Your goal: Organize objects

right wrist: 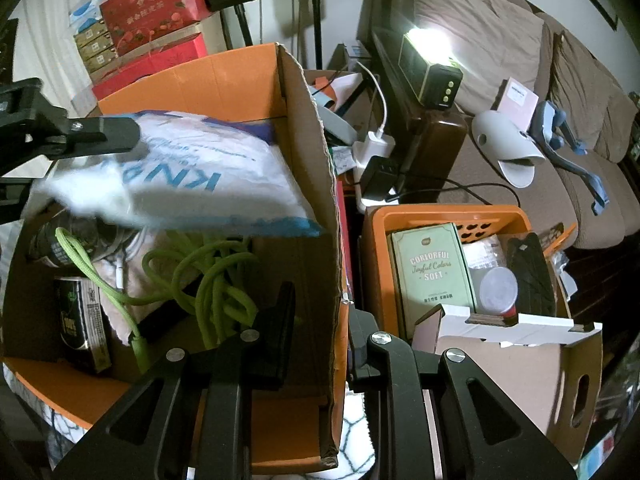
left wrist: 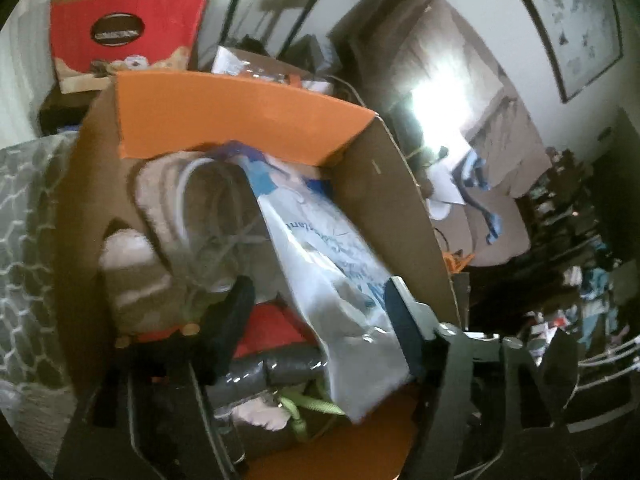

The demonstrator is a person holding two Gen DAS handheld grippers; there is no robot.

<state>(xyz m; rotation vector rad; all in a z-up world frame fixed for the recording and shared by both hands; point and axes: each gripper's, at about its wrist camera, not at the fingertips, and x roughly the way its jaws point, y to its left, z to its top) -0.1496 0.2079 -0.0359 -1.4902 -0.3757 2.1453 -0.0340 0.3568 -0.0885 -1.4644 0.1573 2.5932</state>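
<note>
An open cardboard box (left wrist: 240, 112) with orange inner flaps holds a white plastic bag with blue print (left wrist: 320, 248), grey shoes (left wrist: 200, 208) and a coiled green cord (right wrist: 216, 276). My left gripper (left wrist: 320, 284) is open over the box. The bag lies between its fingers, against the blue-padded right finger (left wrist: 404, 320) and apart from the black left one. In the right wrist view the same bag (right wrist: 192, 172) lies across the box top, with a left finger (right wrist: 104, 134) above it. My right gripper (right wrist: 320, 300) is shut on the box's right wall (right wrist: 316, 160).
Right of the box stands an orange crate (right wrist: 400, 216) holding a green carton (right wrist: 432, 276) and a lidded jar (right wrist: 498, 288). Chargers and cables (right wrist: 376, 156) fill the gap behind. A sofa (right wrist: 500, 40) carries a white slipper (right wrist: 504, 148). Red boxes (right wrist: 152, 8) are stacked at the back left.
</note>
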